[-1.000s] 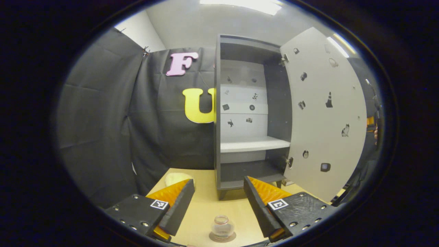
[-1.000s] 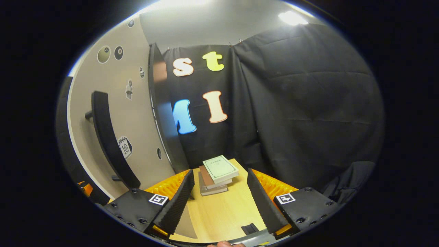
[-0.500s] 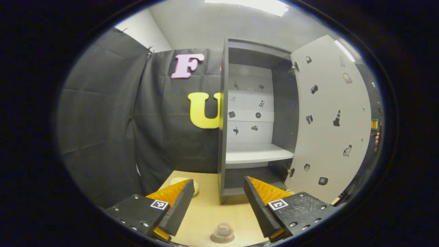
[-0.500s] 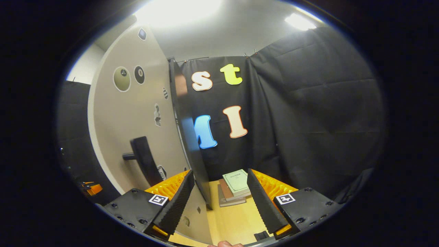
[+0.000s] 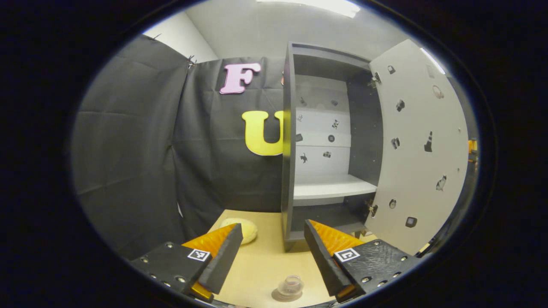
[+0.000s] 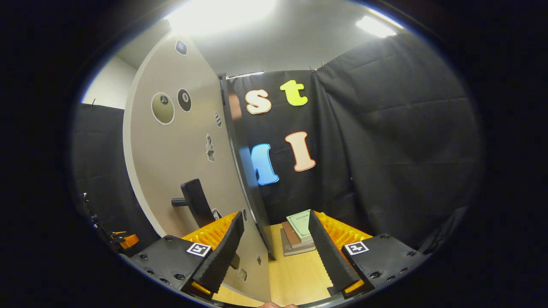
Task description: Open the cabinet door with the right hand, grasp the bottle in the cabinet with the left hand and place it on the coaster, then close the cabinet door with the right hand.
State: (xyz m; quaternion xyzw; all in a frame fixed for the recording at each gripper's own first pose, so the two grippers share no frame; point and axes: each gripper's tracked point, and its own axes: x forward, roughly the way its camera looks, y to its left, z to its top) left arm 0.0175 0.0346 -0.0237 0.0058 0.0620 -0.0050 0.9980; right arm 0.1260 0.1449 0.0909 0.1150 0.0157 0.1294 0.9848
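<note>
A: Which step is this?

B: The last of 3, I'd judge. In the left gripper view the bottle (image 5: 290, 285) already stands on the coaster (image 5: 286, 296), on the table (image 5: 261, 261) between the left gripper (image 5: 272, 252)'s spread, empty fingers. The cabinet (image 5: 295, 141) shows bare shelves.

A: And the door?

B: The cabinet door (image 6: 180, 171) stands wide open. In the right gripper view the right gripper (image 6: 276, 252) has its fingers apart, holding nothing, near the door's edge; whether a finger touches it is hard to say.

A: Next?

B: Push the panel, or take the handle (image 6: 195, 205), and swing it shut.
</note>
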